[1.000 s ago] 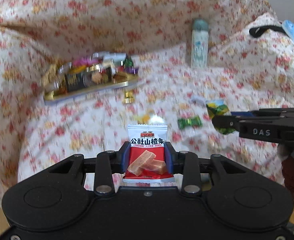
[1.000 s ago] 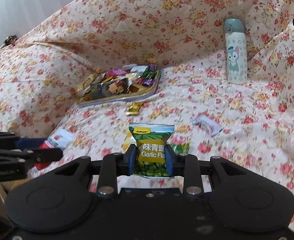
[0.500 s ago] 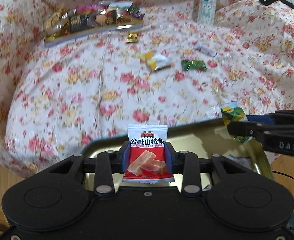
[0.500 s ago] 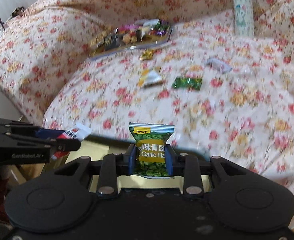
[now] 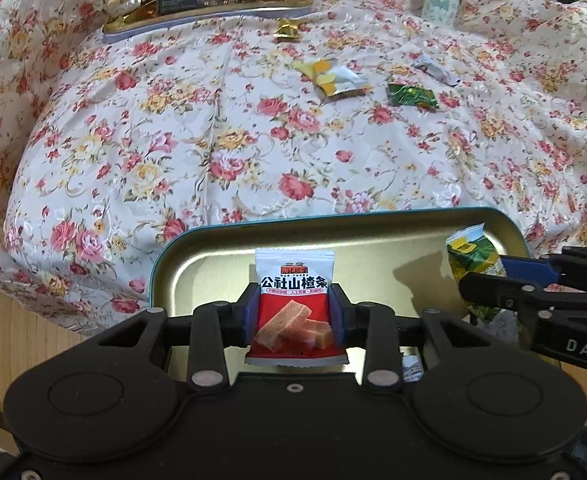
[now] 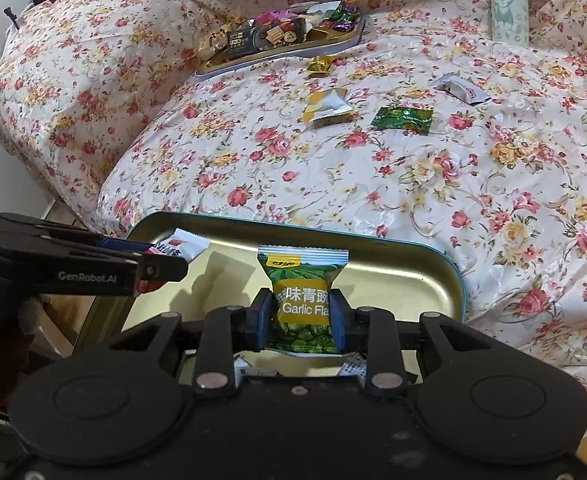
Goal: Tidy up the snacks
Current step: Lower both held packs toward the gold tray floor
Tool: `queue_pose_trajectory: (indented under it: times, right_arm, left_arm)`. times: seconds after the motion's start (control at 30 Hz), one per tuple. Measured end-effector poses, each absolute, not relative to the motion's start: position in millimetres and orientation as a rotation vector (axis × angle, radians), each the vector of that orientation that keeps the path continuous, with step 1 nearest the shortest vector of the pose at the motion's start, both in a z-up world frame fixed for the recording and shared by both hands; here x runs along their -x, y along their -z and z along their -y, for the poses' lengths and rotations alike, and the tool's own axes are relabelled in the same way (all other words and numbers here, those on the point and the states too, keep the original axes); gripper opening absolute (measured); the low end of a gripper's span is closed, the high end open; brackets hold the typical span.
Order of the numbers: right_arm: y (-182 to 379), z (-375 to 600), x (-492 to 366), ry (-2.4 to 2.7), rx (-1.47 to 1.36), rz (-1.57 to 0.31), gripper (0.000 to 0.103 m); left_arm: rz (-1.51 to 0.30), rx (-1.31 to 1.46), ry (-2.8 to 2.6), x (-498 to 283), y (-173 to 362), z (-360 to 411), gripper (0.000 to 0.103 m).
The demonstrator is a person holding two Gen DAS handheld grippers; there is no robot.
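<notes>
Holding a snack apiece, both grippers hang over the gold tin tray low in each frame. The left gripper pinches a red-and-white hawthorn packet upright between its blue pads, at lower centre of the left wrist view. The right gripper is clamped on a green garlic-pea packet, at lower centre of its own view; that packet also shows at the right edge of the left view. Each packet sits above the tray's bare metal floor, seemingly not yet touching it.

The step in hand looks like the drop-off: two snacks carried to the collecting tray. The next move calls for lowering slightly and spreading the jaws so the packets fall flat inside the rim, with the two tools kept from bumping, since they are near each other.

More work remains farther up the frames: a yellow-and-white sachet, a green candy, a gold-wrapped sweet and a small white wrapper lie loose on the floral bedspread. At upper centre a second tray of sweets rests on the cloth, and a pale bottle with a cartoon figure stands upright at upper right. Wooden flooring shows at lower left in the left view.
</notes>
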State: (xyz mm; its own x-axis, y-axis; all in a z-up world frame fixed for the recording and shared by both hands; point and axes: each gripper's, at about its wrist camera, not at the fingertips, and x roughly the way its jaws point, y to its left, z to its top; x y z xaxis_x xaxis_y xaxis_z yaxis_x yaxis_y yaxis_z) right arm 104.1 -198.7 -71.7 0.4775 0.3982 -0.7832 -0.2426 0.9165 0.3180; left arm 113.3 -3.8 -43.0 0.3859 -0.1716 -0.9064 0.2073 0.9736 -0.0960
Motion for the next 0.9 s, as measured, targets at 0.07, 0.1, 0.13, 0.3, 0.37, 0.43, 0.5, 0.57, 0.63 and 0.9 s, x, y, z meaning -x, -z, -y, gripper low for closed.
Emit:
queue_pose_trajectory:
  times: [0.07, 0.1, 0.13, 0.3, 0.37, 0.43, 0.5, 0.57, 0.63, 0.9]
  right_arm:
    - [72, 199, -105, -0.394, -0.171, -1.001, 0.032]
    - [71, 199, -106, -0.393, -0.169, -1.003, 0.032]
    - [71, 199, -106, -0.393, -0.165, -1.005, 0.032]
    - [72, 198, -108, -0.394, -0.149, -1.013, 0.032]
    - [72, 198, -108, -0.394, -0.147, -1.019, 0.032]
    - [73, 197, -108, -0.397, -0.143, -1.024, 0.032]
    - [74, 196, -108, -0.400, -0.138, -1.031, 0.032]
    - [75, 195, -108, -0.402, -0.131, -1.038, 0.032]
    - [76, 194, -108, -0.406, -0.126, -1.043, 0.032]
    - [81, 194, -108, -0.407, -0.119, -1.064, 0.032]
  left_arm:
    - [-1.162, -0.033, 0.234, -114, 45, 3, 0.044]
    - [-1.167, -0.029, 0.231, -115, 45, 3, 0.044]
    - [-1.171, -0.025, 0.228, -115, 46, 2, 0.044]
    - [-1.194, -0.011, 0.210, -117, 51, 0, 0.044]
    - [-1.201, -0.011, 0.203, -117, 53, -1, 0.044]
    - [-1.209, -0.011, 0.202, -118, 54, -2, 0.044]
    - [-1.216, -0.008, 0.199, -118, 55, -2, 0.044]
    - [-1.221, -0.011, 0.199, -118, 57, -3, 0.044]
    - [-1.223, -0.016, 0.197, -118, 58, -2, 0.044]
    - [-1.244, -0.018, 0.194, -119, 62, -3, 0.046]
